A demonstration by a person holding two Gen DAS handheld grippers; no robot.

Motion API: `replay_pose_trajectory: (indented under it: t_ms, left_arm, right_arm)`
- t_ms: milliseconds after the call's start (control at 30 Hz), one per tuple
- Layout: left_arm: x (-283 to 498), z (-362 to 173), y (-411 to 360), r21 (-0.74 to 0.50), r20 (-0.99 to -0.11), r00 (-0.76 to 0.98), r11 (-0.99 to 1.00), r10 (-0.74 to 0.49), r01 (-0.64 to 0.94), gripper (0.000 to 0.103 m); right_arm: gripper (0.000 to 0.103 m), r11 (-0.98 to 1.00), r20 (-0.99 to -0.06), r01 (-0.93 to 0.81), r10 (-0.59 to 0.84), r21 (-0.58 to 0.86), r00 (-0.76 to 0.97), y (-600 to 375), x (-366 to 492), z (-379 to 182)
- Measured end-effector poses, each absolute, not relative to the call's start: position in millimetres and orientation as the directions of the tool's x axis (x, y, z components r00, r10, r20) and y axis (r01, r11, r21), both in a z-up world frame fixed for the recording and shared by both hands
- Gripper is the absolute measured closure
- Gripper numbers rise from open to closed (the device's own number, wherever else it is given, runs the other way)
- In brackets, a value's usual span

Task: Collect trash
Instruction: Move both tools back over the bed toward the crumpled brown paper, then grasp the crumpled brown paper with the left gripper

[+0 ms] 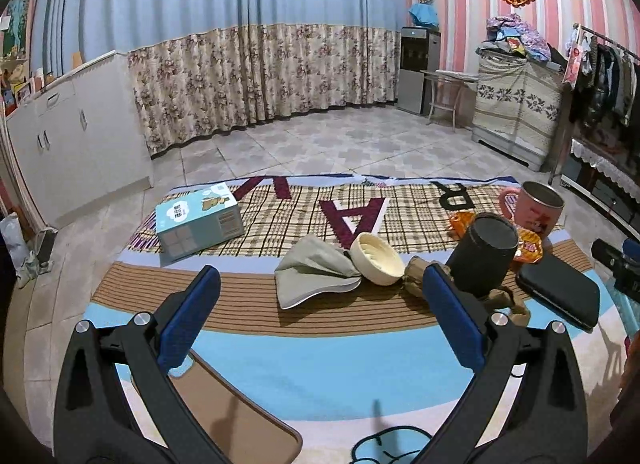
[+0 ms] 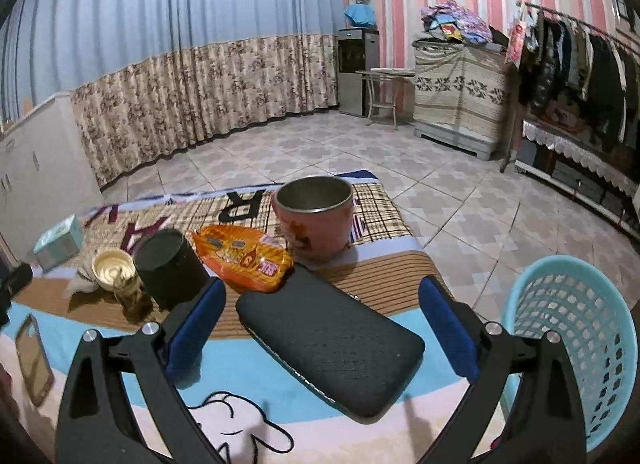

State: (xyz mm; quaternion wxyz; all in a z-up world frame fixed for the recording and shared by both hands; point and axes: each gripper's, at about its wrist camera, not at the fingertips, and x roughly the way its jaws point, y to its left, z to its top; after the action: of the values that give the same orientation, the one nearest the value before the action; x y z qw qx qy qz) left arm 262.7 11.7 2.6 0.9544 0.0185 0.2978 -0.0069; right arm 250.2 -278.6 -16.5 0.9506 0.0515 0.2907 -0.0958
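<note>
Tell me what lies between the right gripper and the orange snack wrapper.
The black case lies between the open right gripper and the orange snack wrapper, in the right wrist view.

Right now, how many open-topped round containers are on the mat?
2. The pink mug stands upright at the mat's far right; the cream bowl lies tilted against the grey cloth mid-mat. The black cylinder looks closed. Others may be hidden.
</note>
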Motion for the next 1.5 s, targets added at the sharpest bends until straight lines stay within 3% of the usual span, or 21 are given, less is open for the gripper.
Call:
replay_pose_trajectory:
  t_ms: [700, 833, 967, 1333, 1500]
  left_arm:
    - [277, -21, 23, 0.060, -0.610, 0.791, 0.998, 0.055, -0.022, 0.005]
    - [281, -22, 26, 0.027, -0.623, 0.781, 0.999, 0.038, -0.028, 0.005]
    - [282, -25, 21, -0.012, -0.631, 0.776, 1.000, 0.008, -0.020, 0.005]
    - [277, -42, -74, -0.040, -0.675, 0.722, 0.984, -0.155, 0.174, 0.005]
    - [280, -59, -118, 0.004, -0.707, 0.686, 0.969, -0.171, 0.246, 0.005]
  right_arm:
    - [0.008, 0.974, -0.638, 0.228, -0.174, 0.003, 0.750, -295, 260, -47]
    - [0.008, 0.977, -0.652, 0.211, -0.142, 0.029, 0.745, -293, 263, -51]
    - [0.008, 0.974, -0.658, 0.222, -0.197, -0.046, 0.727, -281, 267, -54]
    - [0.008, 0.954, -0.610, 0.291, -0.274, -0.074, 0.743, -312, 253, -32]
    - [0.008, 0.947, -0.621, 0.319, -0.269, -0.031, 0.737, -330, 250, -33]
